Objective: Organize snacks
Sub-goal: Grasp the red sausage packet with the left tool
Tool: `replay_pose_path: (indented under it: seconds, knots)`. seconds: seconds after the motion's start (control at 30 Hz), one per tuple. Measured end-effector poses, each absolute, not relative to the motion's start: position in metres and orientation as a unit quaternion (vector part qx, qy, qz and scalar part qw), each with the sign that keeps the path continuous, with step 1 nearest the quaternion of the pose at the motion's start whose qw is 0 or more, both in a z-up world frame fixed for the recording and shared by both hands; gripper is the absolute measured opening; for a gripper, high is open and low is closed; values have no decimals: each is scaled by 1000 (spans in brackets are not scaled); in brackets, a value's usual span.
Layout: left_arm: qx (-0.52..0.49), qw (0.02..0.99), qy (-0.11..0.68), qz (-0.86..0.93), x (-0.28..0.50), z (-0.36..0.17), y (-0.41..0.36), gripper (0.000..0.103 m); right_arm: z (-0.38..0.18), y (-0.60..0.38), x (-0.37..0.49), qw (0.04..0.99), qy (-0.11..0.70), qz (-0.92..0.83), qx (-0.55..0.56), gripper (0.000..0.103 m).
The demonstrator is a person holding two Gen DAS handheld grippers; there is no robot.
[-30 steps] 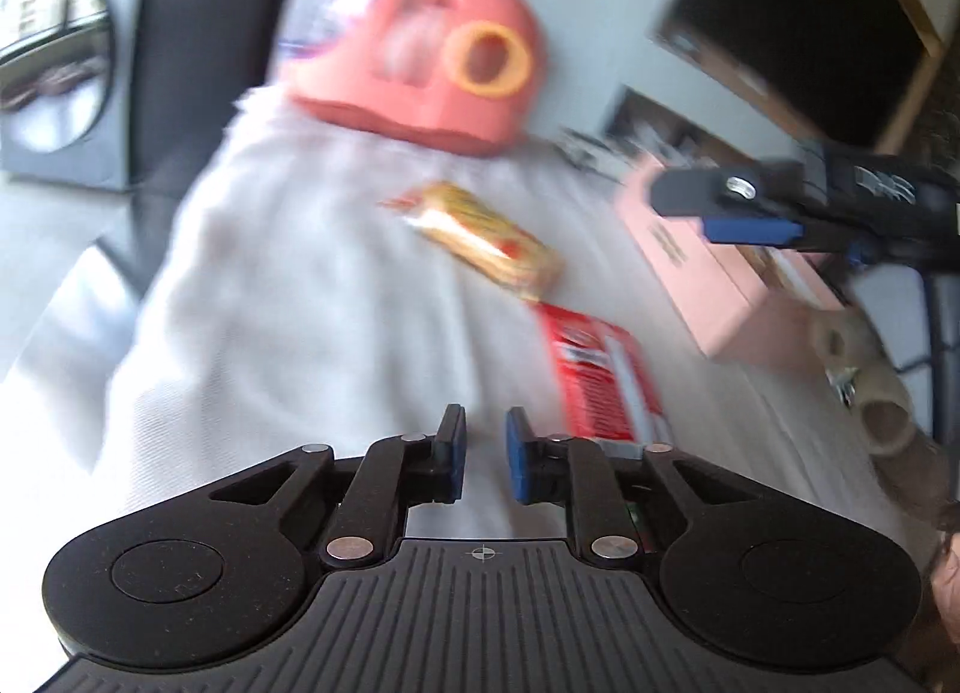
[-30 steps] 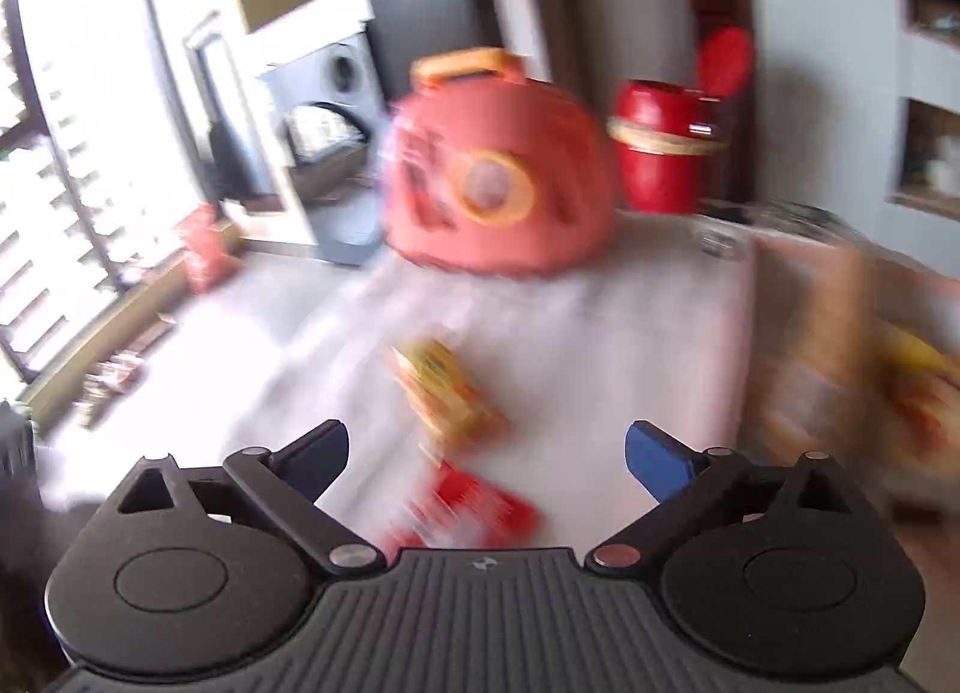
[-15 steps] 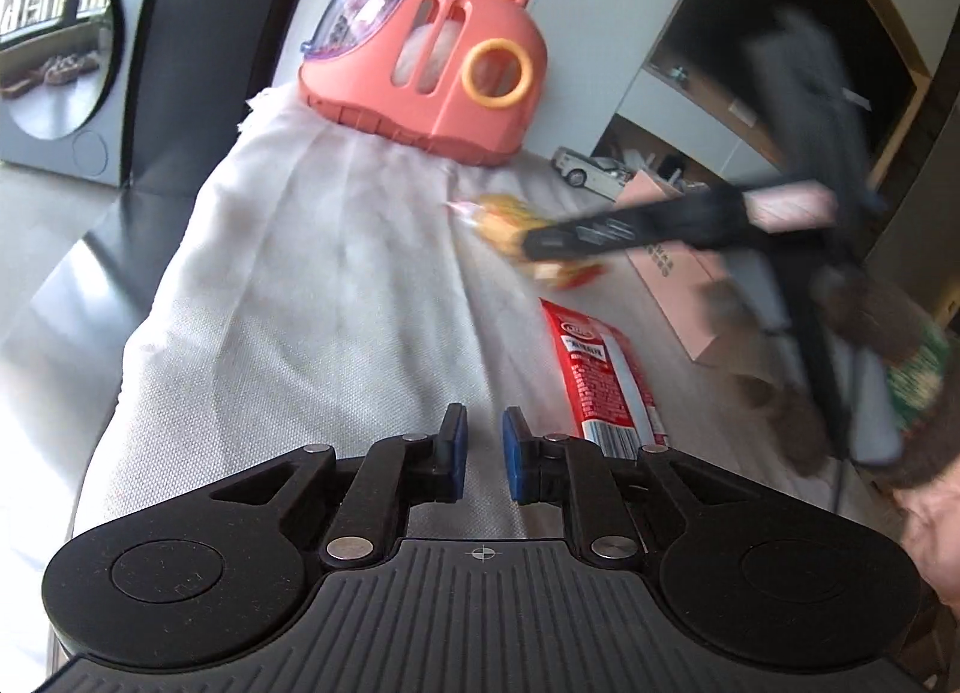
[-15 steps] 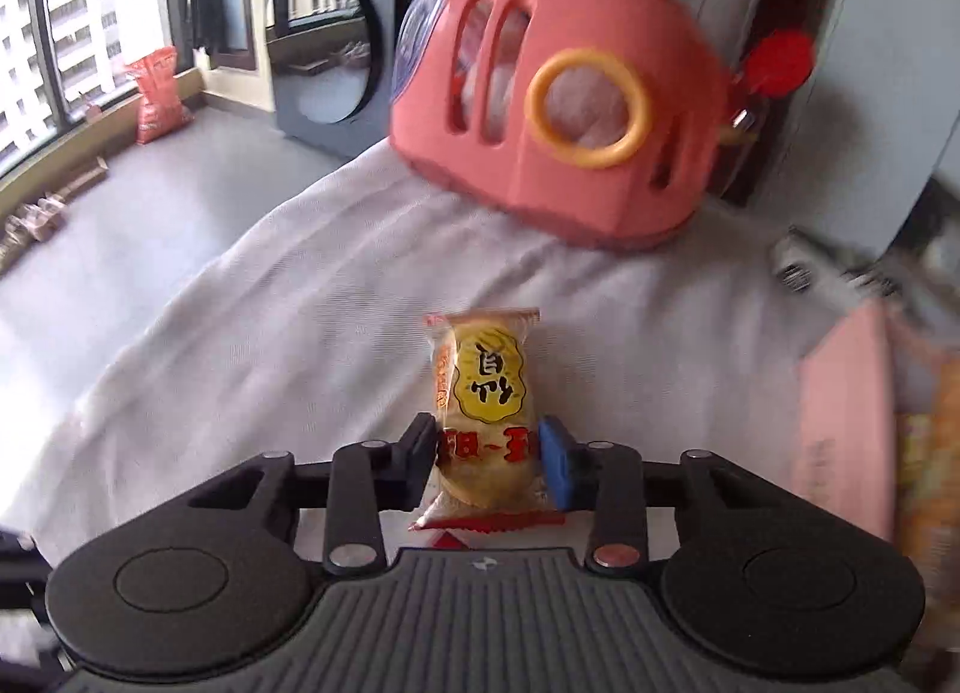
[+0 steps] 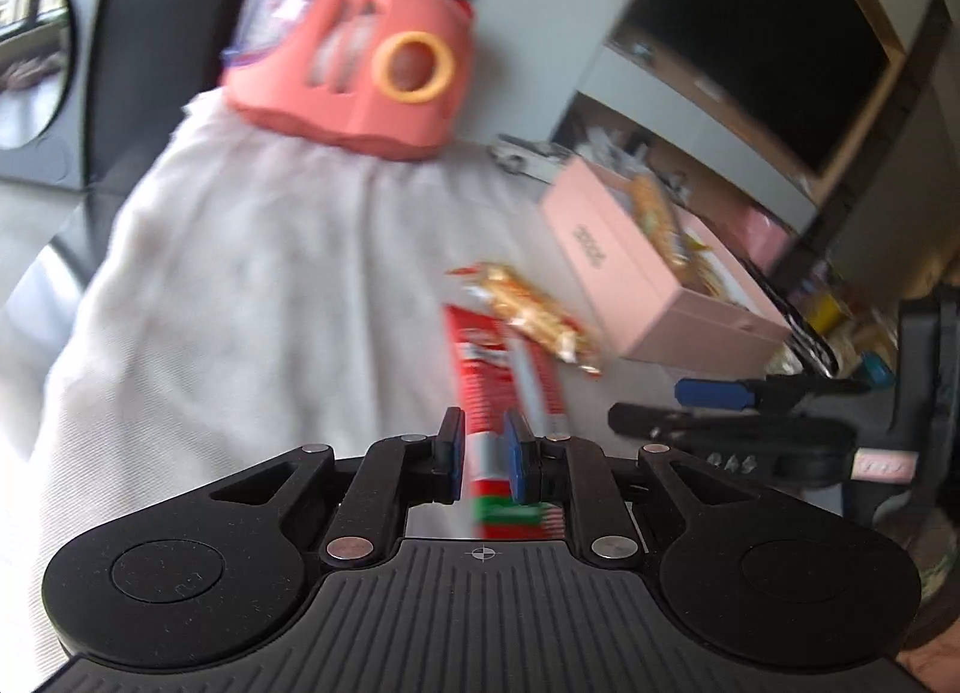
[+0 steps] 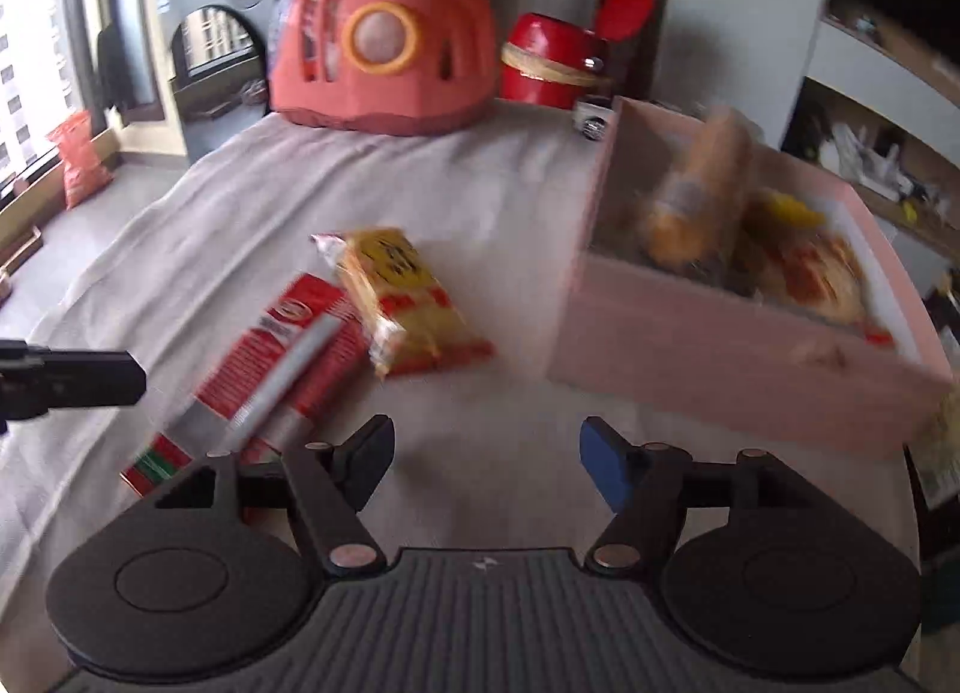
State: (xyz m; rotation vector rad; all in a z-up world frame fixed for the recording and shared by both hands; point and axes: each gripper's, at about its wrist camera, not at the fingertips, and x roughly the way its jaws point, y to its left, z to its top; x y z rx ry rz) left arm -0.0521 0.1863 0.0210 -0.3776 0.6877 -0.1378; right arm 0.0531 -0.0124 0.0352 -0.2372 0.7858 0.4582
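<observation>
Bottom of the left wrist view: the left gripper [image 5: 483, 456], its jaws drawn close with a narrow gap, over the near end of the red pack [image 5: 501, 375]; whether the pads [image 5: 517, 453] touch the pack cannot be told, since the view is blurred. Bottom of the right wrist view: the right gripper [image 6: 487, 462], jaws spread wide and empty, above bare cloth [image 6: 240, 201].

Centre of both views: two snacks lie loose on the cloth. The red pack [image 6: 282, 363] is a long flat sachet; in the right wrist view its long axis runs from lower left to upper right, and in the left wrist view it points almost straight away from the left gripper. The yellow pack [image 6: 408, 303] lies just beside it, apparently overlapping its far end, with its long axis running from upper left to lower right in the right wrist view, the crimped end toward the upper left.

Right of both views: the pink box [image 6: 720, 357], open at the top, holds several wrapped snacks, blurred beyond naming.

Far, upper centre: a pink carrier [image 6: 384, 51] with an orange handle, and beside it a red tin [image 6: 552, 63].

Progress, as judged: part done. Some snacks are in the box; the two packs on the cloth remain to be placed.
</observation>
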Motion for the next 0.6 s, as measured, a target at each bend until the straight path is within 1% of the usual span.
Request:
replay_pose_path:
  seconds: [0.1, 0.13, 0.2, 0.3, 0.37, 0.43, 0.5, 0.6]
  knots:
    - [-126, 926, 343, -92, -38, 26, 155, 19, 30, -32, 43, 908, 354, 192, -115, 75]
    - [-106, 926, 351, -94, -33, 25, 145, 22, 31, -38, 41, 912, 347, 183, -118, 75]
    - [-64, 920, 377, -81, -22, 19, 126, 23, 31, -48, 38, 918, 337, 170, -122, 76]
    - [-3, 923, 378, -67, -16, 19, 101, 23, 28, -62, 38, 924, 327, 152, -125, 77]
    - [20, 920, 384, -80, -14, 18, 89, 24, 24, -70, 39, 926, 329, 147, -115, 80]
    - [46, 918, 382, -94, -14, 16, 80, 43, 23, -78, 43, 926, 337, 150, -87, 82]
    - [61, 915, 384, -106, -14, 16, 75, 50, 22, -83, 47, 924, 345, 150, -68, 84]
    - [45, 916, 386, -100, -14, 18, 82, 48, 21, -89, 49, 922, 353, 152, -48, 85]
